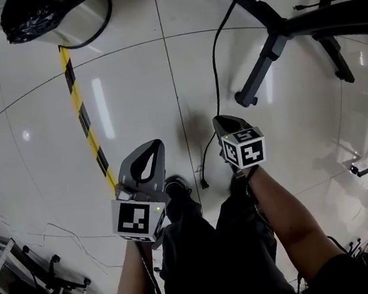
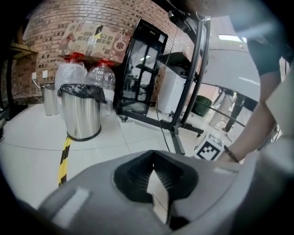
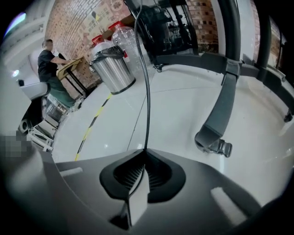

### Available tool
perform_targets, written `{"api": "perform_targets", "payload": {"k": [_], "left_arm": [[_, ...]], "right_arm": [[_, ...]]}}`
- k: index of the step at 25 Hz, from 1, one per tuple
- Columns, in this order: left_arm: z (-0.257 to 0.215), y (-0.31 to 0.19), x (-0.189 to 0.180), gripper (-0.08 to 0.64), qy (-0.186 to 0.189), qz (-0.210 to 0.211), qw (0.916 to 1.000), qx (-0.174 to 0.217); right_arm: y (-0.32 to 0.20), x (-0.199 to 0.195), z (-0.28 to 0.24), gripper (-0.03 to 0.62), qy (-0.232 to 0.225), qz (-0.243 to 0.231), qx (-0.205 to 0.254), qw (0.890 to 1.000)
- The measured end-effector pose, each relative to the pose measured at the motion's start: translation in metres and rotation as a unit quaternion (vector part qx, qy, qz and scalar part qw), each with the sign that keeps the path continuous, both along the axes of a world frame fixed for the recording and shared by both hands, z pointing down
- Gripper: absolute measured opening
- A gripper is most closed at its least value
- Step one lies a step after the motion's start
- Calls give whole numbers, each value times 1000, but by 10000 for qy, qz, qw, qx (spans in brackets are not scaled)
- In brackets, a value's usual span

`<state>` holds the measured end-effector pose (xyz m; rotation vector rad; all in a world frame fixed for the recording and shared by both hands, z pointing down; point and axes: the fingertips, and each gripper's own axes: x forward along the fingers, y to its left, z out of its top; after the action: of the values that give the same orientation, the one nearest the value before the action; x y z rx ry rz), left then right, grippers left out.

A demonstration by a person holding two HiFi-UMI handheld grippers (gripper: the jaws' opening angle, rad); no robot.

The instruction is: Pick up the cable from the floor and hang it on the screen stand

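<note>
A thin black cable (image 1: 214, 72) comes down from the top of the head view, past the black screen stand (image 1: 272, 47), to my right gripper (image 1: 218, 121). That gripper is shut on the cable. Below it the cable's loose end hangs to a plug (image 1: 204, 184) near the floor. In the right gripper view the cable (image 3: 147, 92) runs straight up from the closed tips of the right gripper (image 3: 146, 153), with the stand's leg and caster (image 3: 213, 143) to the right. My left gripper (image 1: 155, 145) is shut and holds nothing; in its own view the left gripper (image 2: 154, 166) faces the stand (image 2: 183, 124).
A steel bin with a black bag (image 1: 39, 21) stands at the far left, yellow-black tape (image 1: 85, 122) running from it across the white tiles. The person's legs and shoes (image 1: 176, 188) are below the grippers. Metal racks (image 1: 28, 291) fill the lower left. A person (image 3: 48, 64) stands far off.
</note>
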<state>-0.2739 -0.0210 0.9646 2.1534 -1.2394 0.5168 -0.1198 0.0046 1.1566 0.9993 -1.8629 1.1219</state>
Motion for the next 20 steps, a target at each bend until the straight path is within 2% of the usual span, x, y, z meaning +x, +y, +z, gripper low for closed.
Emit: {"api": "perform_targets", "payload": {"k": [5, 11, 20], "left_arm": [[-40, 4, 11, 6, 69, -13, 10000, 67], [-116, 9, 30, 6, 166, -13, 9998, 101], [-232, 3, 49, 6, 237, 219, 9978, 571]], "right_arm": [[-7, -15, -60, 14, -238, -388, 305, 9985], [-7, -32, -168, 12, -468, -872, 854, 9914], [-15, -25, -301, 14, -692, -794, 1308, 9858]]}}
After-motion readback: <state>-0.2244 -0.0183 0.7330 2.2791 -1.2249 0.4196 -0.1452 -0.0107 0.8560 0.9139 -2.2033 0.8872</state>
